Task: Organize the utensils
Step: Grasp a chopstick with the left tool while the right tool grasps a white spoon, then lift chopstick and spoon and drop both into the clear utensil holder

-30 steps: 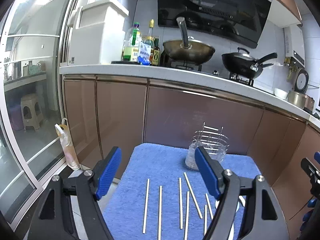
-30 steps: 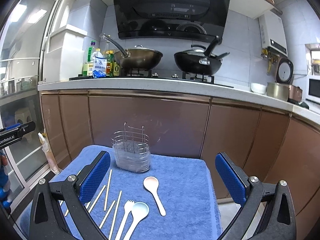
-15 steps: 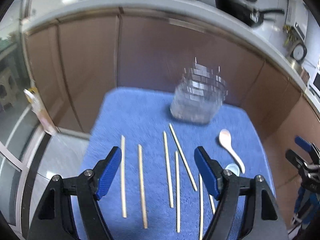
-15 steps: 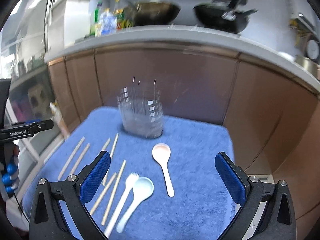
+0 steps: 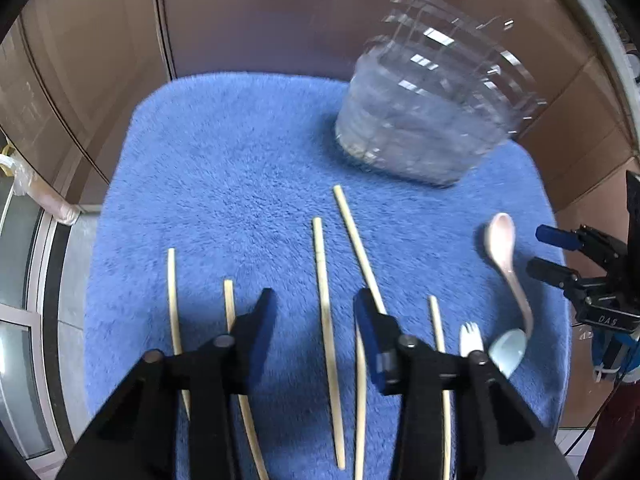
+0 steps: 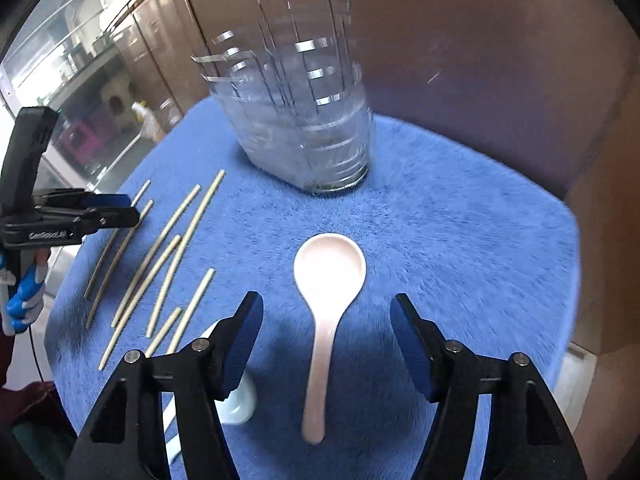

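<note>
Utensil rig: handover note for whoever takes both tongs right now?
Left tongs: closing astride one chopstick, pads not yet on it.
Right tongs: closing astride the pink spoon handle, no contact yet.
Clear holder stands at the far side of the blue towel, no utensils visible inside.
Other chopsticks, white fork and pale blue spoon lie loose on the towel.
Done: nothing stowed. Left: everything.

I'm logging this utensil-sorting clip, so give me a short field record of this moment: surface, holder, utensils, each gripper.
surface: blue towel
holder: clear wire-framed holder, upright at the towel's far side
utensils: chopsticks loose on towel; pink spoon; pale blue spoon; white fork
left gripper: closing around a chopstick, not gripping
right gripper: closing around pink spoon's handle, not gripping
</note>
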The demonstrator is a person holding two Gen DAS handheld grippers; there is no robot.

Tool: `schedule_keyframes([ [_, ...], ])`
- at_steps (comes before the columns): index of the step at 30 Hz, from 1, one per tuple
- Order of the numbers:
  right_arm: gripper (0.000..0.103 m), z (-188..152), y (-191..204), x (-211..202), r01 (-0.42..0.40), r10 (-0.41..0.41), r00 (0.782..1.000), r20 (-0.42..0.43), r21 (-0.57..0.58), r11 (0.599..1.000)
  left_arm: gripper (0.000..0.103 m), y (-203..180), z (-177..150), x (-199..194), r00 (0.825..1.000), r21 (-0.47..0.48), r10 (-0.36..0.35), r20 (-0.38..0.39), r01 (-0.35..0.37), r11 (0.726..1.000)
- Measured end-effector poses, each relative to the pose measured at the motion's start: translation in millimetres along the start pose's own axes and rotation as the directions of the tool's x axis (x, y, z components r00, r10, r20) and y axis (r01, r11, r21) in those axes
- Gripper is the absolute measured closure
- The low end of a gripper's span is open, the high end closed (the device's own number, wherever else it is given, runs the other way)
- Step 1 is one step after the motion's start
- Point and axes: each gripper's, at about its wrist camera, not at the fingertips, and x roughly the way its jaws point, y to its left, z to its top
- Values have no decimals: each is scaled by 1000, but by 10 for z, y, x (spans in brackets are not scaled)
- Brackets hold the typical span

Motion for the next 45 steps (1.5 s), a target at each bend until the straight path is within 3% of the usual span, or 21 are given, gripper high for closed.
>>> schedule_keyframes([
  [11,57,323,-167,480,-86,76,991,-109,-90,992,82,-96,209,462,991,21,39,-124,-37,999],
  [15,64,395,-160,599,-108,88,985,-150,-127,986,89,-131,237,502,990,29,63,-127,-60,998],
  [18,79,434,-127,625,-122,98,982,-162,-149,981,94,-99,269,508,990,18,65,-127,-63,998],
  [20,88,444,-56,635,-126,96,981,-168,-177,976,97,-70,272,518,991,-1,61,-118,-62,998],
  [25,93,425,146,637,-86,53,988,-146,-230,969,98,110,164,438,997,-50,20,-75,-24,998],
  [33,93,212,371,269,67,-65,998,16,-250,966,98,255,-223,-109,992,-37,11,122,-6,999],
  [38,95,83,440,-154,185,-157,976,154,-188,965,98,176,-287,-593,964,-24,-3,265,10,1000],
  [40,95,76,476,-416,226,-186,956,229,-163,960,98,109,-228,-861,941,-13,-18,338,24,1000],
  [44,95,212,525,-900,305,-244,895,374,-114,945,98,-153,-23,-1346,875,6,-47,482,50,999],
  [45,95,263,589,-1017,324,-255,871,421,-101,941,98,-176,40,-1501,848,7,-60,526,66,998],
])
